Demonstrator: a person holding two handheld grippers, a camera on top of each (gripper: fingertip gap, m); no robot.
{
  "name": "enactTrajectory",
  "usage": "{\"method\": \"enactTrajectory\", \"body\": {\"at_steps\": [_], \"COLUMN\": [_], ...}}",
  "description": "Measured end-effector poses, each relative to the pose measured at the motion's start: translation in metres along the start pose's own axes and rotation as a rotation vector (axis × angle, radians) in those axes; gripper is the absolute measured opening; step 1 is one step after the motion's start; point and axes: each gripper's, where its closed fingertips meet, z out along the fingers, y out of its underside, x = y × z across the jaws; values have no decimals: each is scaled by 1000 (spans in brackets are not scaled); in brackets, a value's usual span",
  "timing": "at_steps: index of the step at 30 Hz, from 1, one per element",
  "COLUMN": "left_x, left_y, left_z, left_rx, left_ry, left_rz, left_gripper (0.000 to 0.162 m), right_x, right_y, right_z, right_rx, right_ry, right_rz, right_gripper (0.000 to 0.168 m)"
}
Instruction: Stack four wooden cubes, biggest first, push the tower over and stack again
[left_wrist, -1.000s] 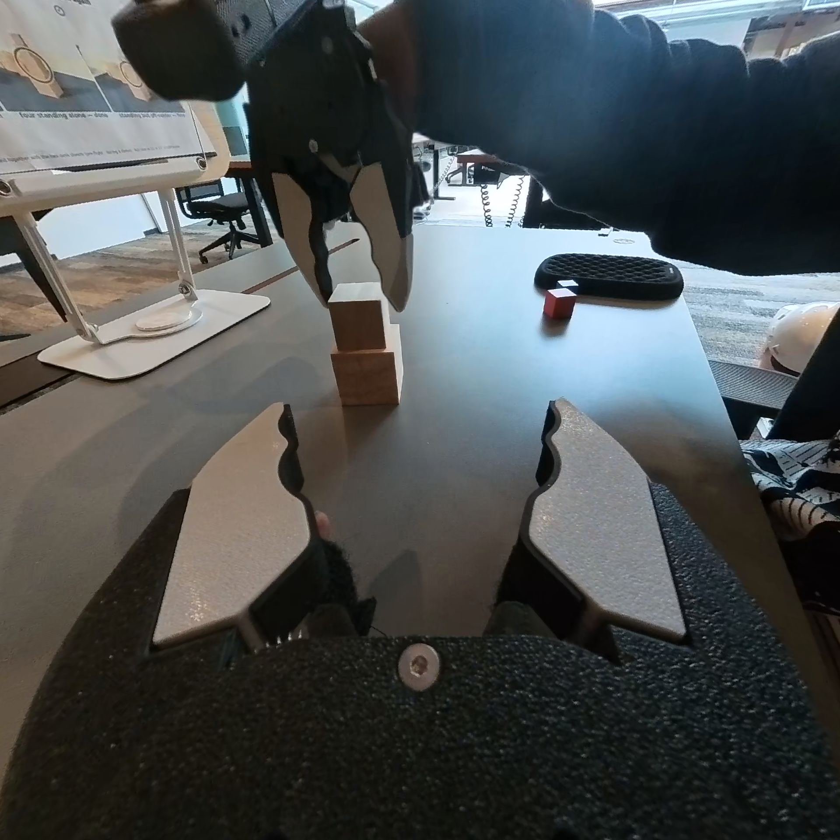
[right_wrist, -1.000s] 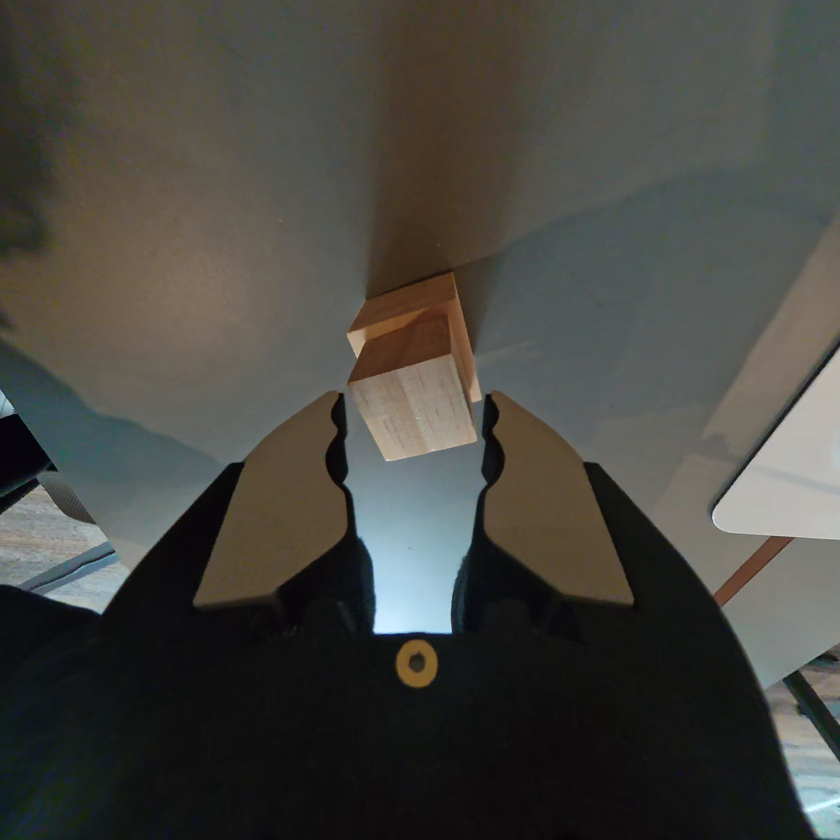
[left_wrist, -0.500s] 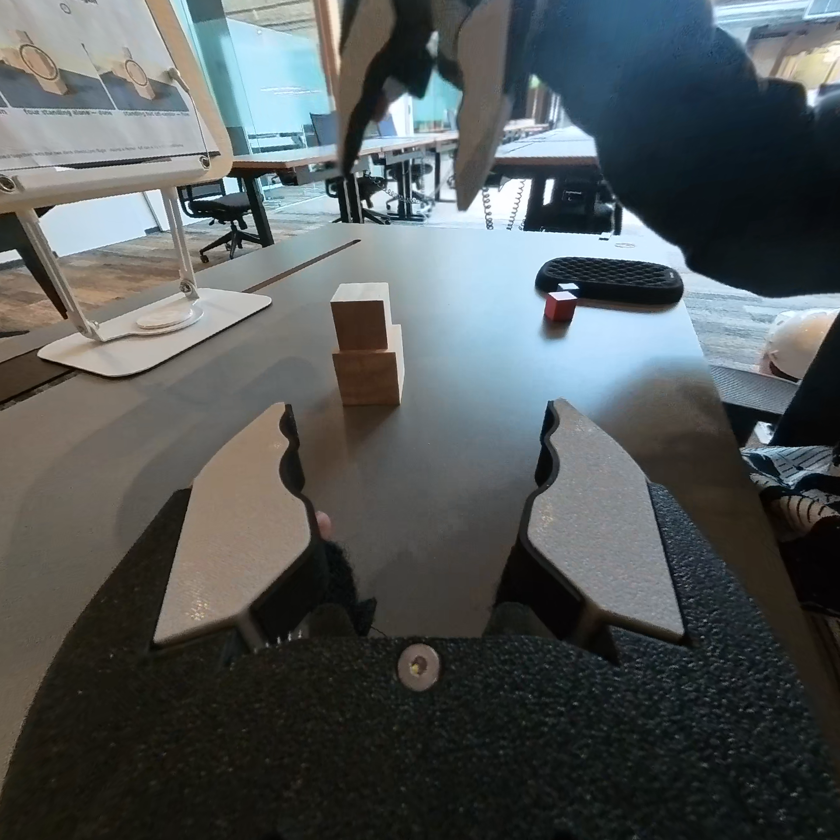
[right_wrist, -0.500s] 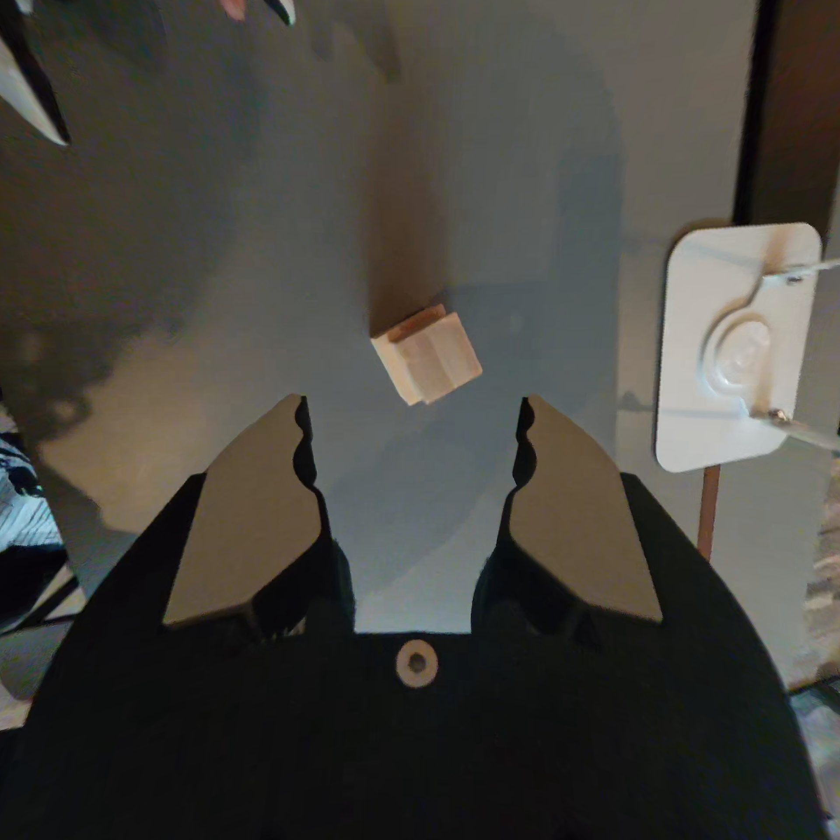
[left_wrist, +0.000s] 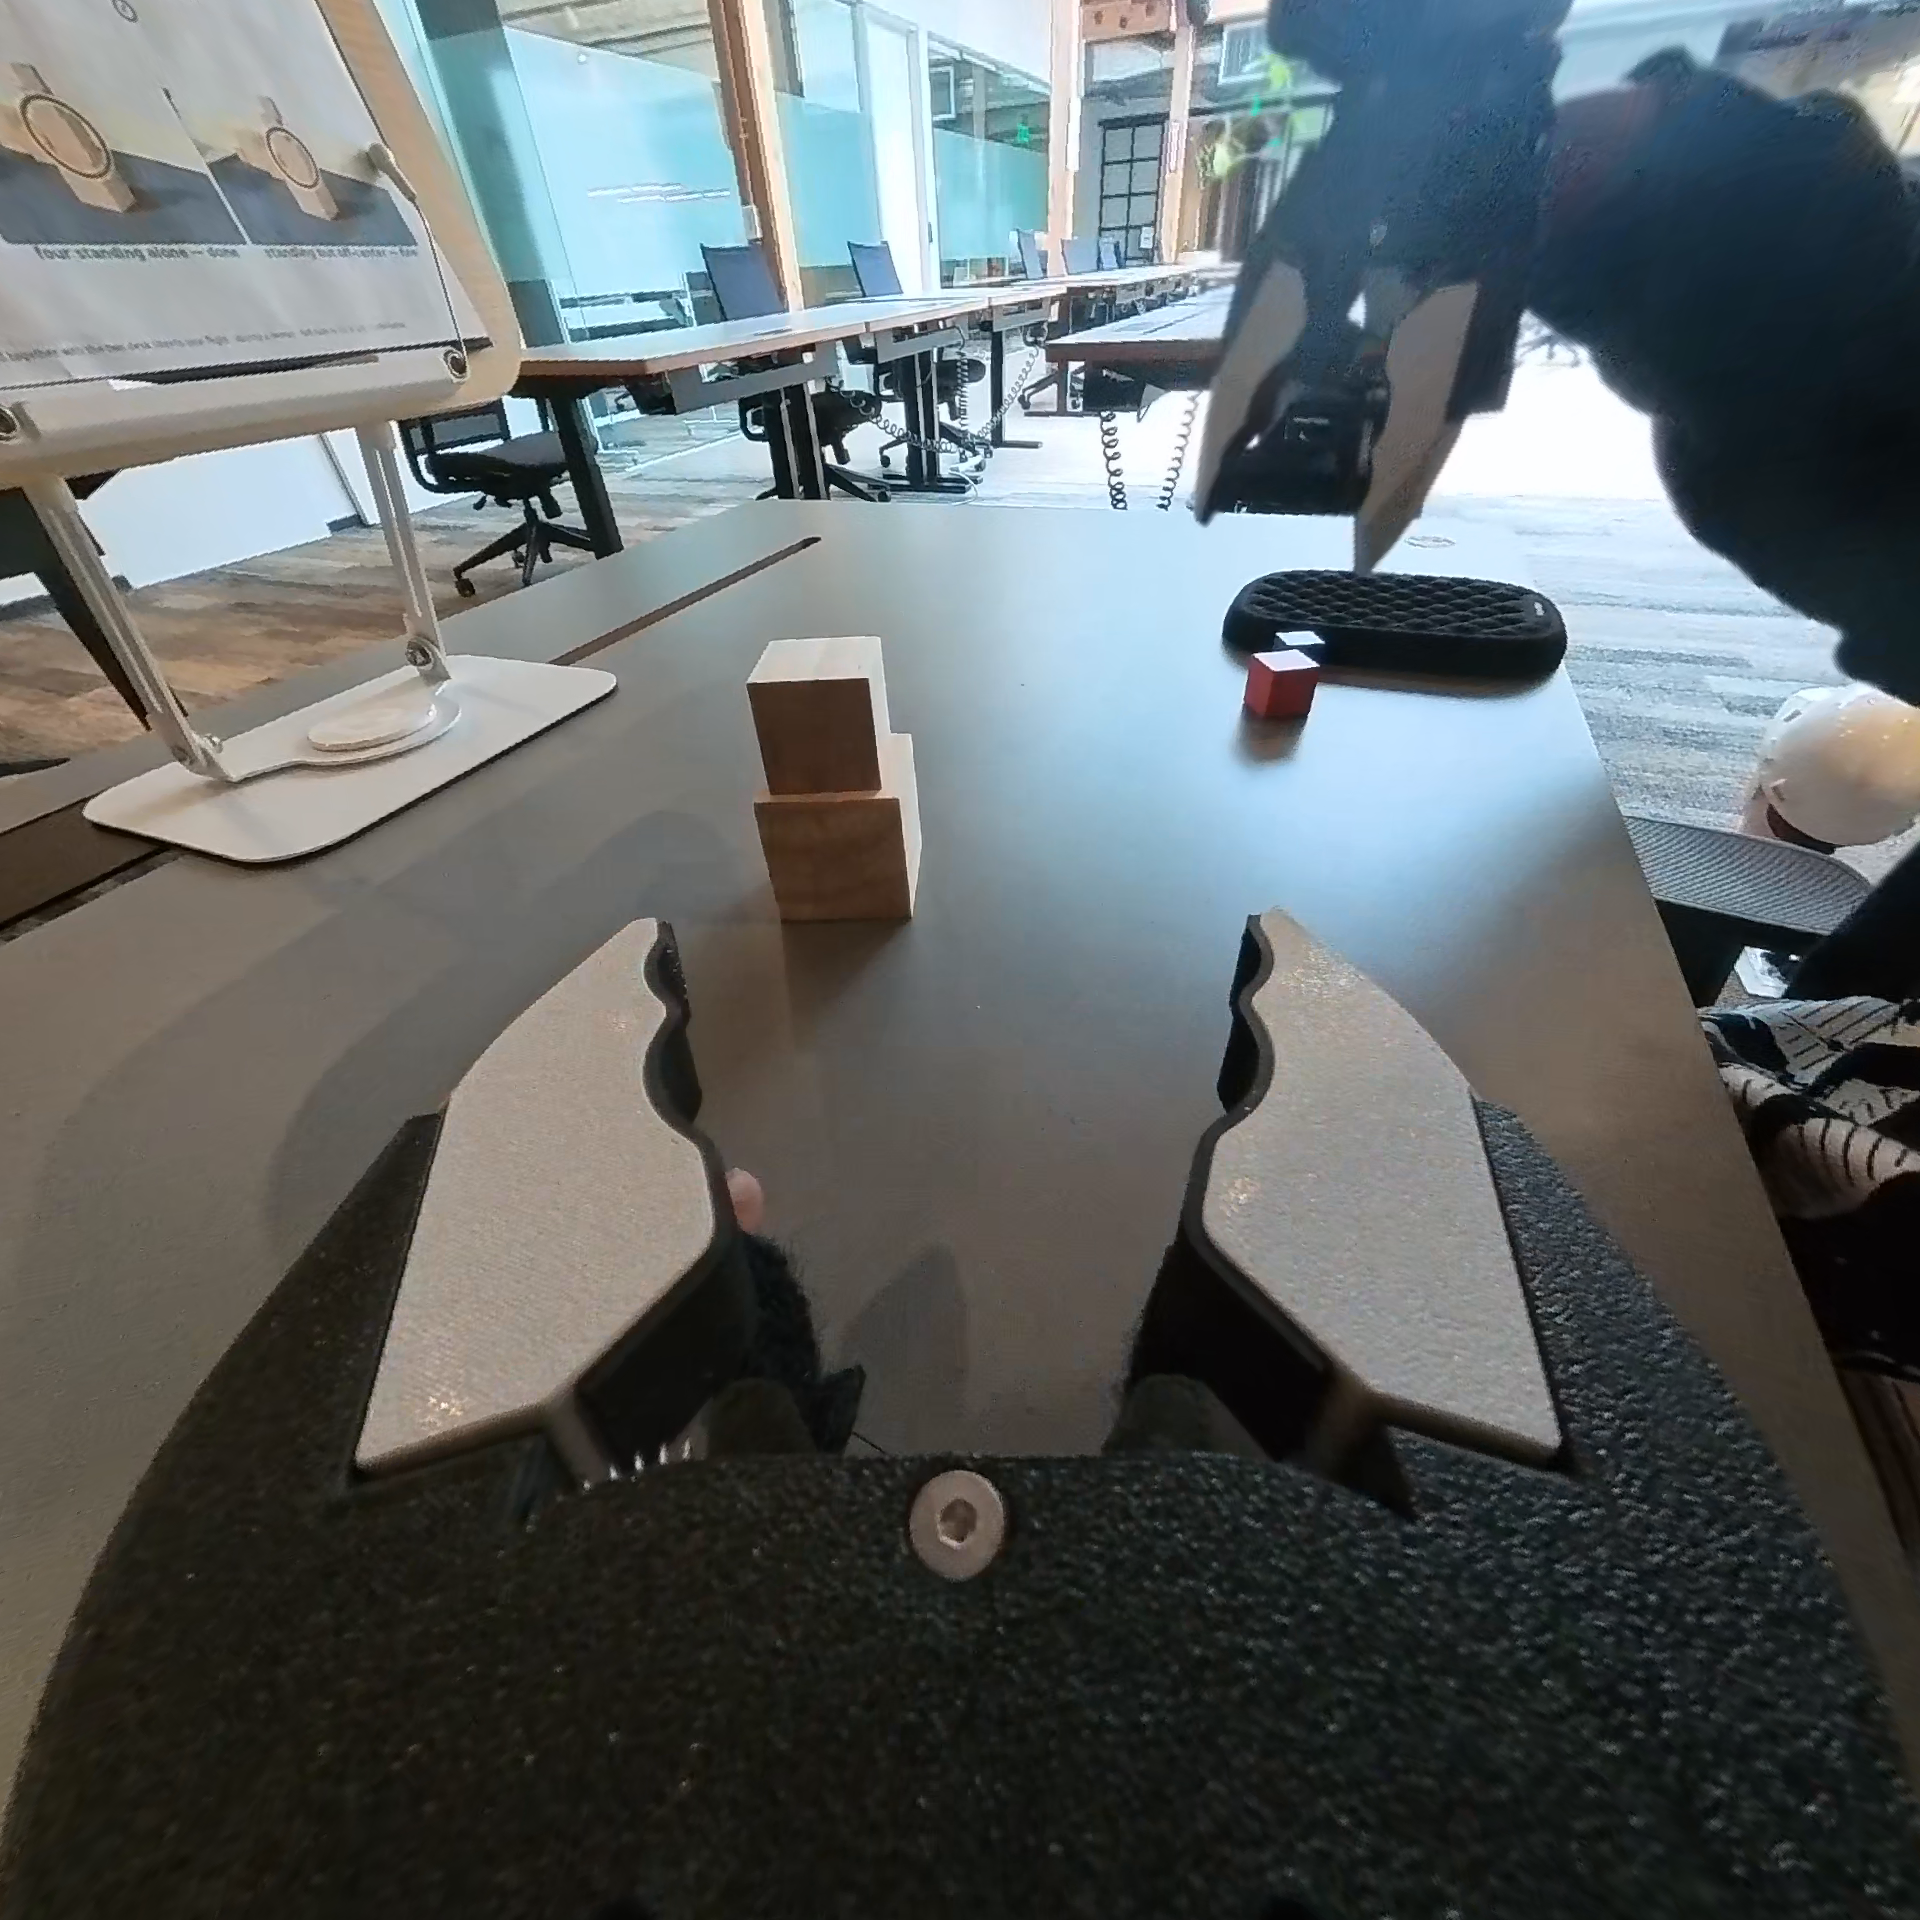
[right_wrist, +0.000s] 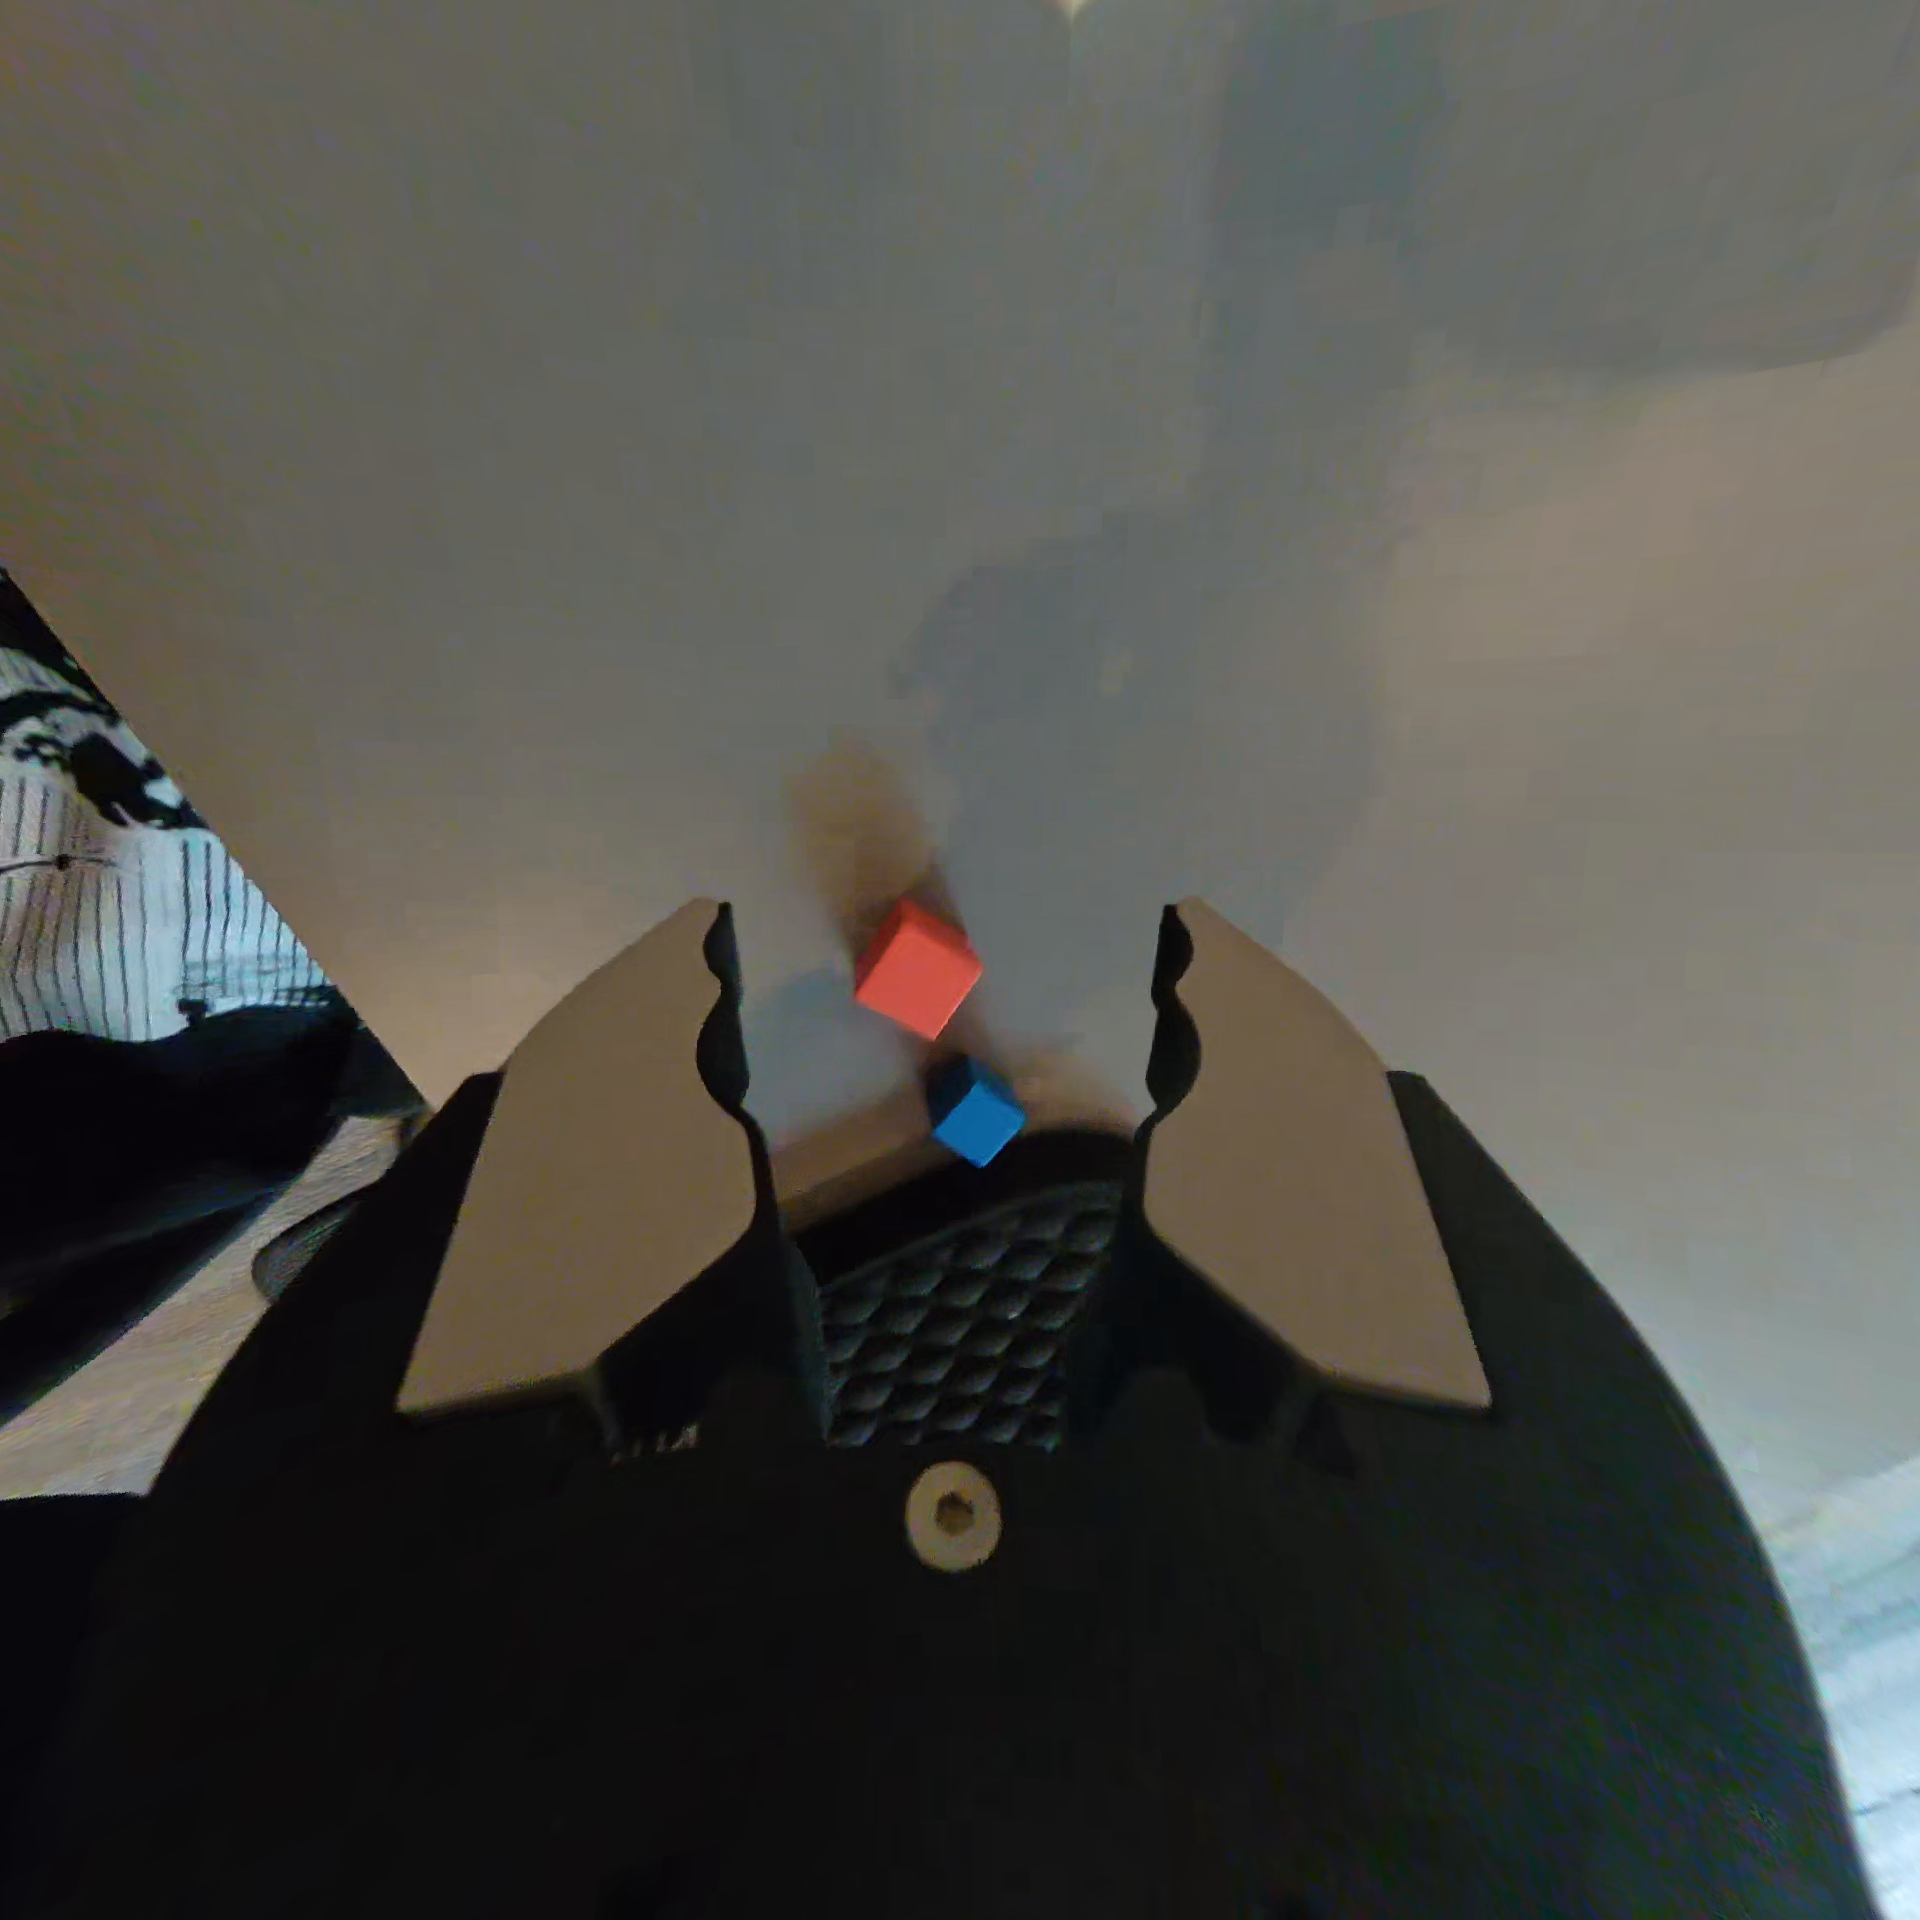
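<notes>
Two of the four cubes are stacked: a smaller plain wooden cube (left_wrist: 816, 715) sits on the larger plain wooden cube (left_wrist: 840, 854), set toward the lower cube's left edge as the left wrist view shows it, so the two faces are not centred. The red cube (right_wrist: 917, 968) and the blue cube (right_wrist: 975, 1110) lie loose on the dark table (left_wrist: 1039, 1091), apart from each other, the blue one at the edge of a black mesh pad (left_wrist: 1394, 623). By this evidence the first build is about half done; two placements, the toppling and the whole second build remain.

The right gripper (right_wrist: 943, 914) hangs above the two coloured cubes with its jaws wide apart and nothing between them. In its own view the red cube lies just below and between the fingertips, slightly toward the left finger; the blue cube lies nearer the gripper body, between the finger roots, with the pad behind it. The red one appears the larger of the two and is therefore the likely next pick.

The left gripper (left_wrist: 961, 940) is low over the table, jaws likewise spread and empty. The two-cube stack stands ahead of it, just beyond its left fingertip; the coloured cubes lie farther off, ahead and to its right.
</notes>
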Motion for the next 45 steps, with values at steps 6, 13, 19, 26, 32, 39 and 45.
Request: {"method": "enactTrajectory", "body": {"at_steps": [6,13,19,26,32,39,45], "left_x": [0,1,1,2,3,5,4], "left_y": [0,0,0,0,1,2,2], "left_z": [0,0,0,0,1,2,1], "left_rx": [1,1,-3,-3,-10,-21,-17], "left_ry": [0,0,2,5,6,11,10], "left_rz": [1,2,2,8,19,27,16], "left_gripper": [99,99,99,99,99,99,99], "right_x": [-10,-9,-5,13,15,18,27], "right_y": [41,54,45,-53,-151,-198,-208], "right_z": [33,57,53,0,-29,-8,15], "right_rx": [-48,-76,-59,84,173,87,52], "right_ry": [-36,-12,-23,-19,-59,-166,-237], "right_rz": [143,312,292,-87,-478,-726,-826], "right_gripper": [67,55,27,27,27,27,27]}}
